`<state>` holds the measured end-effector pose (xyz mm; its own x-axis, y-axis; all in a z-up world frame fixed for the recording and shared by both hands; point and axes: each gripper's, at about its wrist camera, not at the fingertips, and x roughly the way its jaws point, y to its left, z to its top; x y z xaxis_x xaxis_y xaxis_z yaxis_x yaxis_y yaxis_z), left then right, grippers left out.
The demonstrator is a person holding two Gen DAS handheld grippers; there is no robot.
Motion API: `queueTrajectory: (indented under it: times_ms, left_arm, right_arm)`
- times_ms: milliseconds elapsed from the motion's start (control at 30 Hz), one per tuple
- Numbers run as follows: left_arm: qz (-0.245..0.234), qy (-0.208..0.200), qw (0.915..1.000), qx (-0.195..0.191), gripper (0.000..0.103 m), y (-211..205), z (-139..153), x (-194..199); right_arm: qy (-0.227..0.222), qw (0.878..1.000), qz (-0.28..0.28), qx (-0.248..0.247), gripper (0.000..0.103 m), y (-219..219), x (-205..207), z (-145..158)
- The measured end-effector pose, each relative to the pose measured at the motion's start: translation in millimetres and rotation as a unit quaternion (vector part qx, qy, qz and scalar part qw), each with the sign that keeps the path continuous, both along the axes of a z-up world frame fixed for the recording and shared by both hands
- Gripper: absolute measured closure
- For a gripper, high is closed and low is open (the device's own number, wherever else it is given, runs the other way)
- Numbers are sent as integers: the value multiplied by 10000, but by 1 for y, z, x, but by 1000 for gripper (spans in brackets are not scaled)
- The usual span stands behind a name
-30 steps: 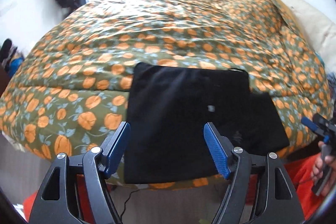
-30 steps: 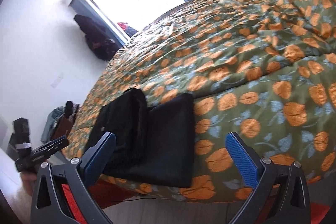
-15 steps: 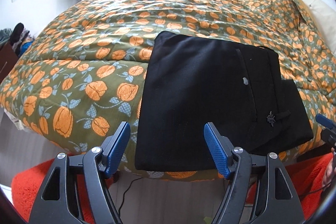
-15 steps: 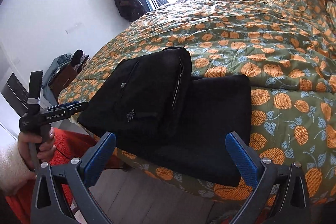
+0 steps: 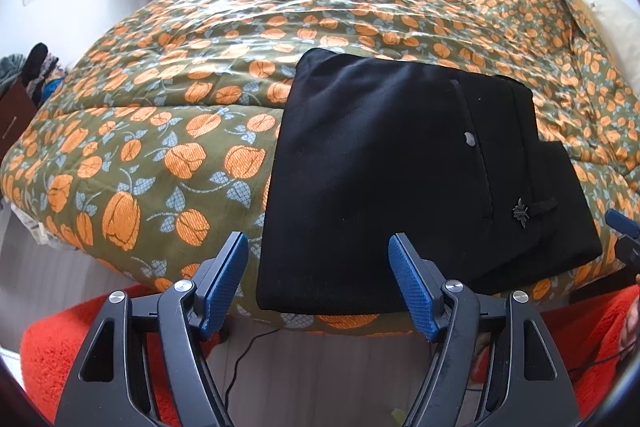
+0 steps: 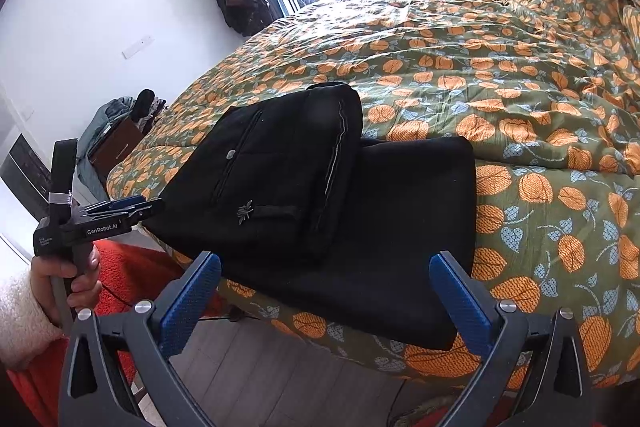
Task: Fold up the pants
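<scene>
Both tools, left tool (image 5: 318, 283) and right tool (image 6: 324, 291), hang apart and empty at six o'clock of the folded pants (image 5: 384, 187) on the bed's (image 5: 168, 131) near edge, left one nearer.

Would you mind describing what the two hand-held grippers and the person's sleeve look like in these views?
Both tools share one design. The left hand-held gripper and the right hand-held gripper have black frames with triangular cut-outs, silver screws, and textured blue pads on the fingers. In the right wrist view, the left one's side reads "GenRobot.AI" in white, above a pistol-style handle. The sleeve is fluffy and white.
</scene>
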<state>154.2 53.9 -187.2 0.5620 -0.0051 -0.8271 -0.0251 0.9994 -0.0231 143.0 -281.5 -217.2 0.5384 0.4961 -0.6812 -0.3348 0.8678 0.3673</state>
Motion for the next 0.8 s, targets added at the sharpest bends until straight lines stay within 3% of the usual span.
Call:
queueTrajectory:
  times_ms: [800]
  left_arm:
    - [-84, 143, 9998, -52, 26, -5, -10, -8]
  right_arm:
    - [83, 10000, 52, 7, 0, 3, 2, -4]
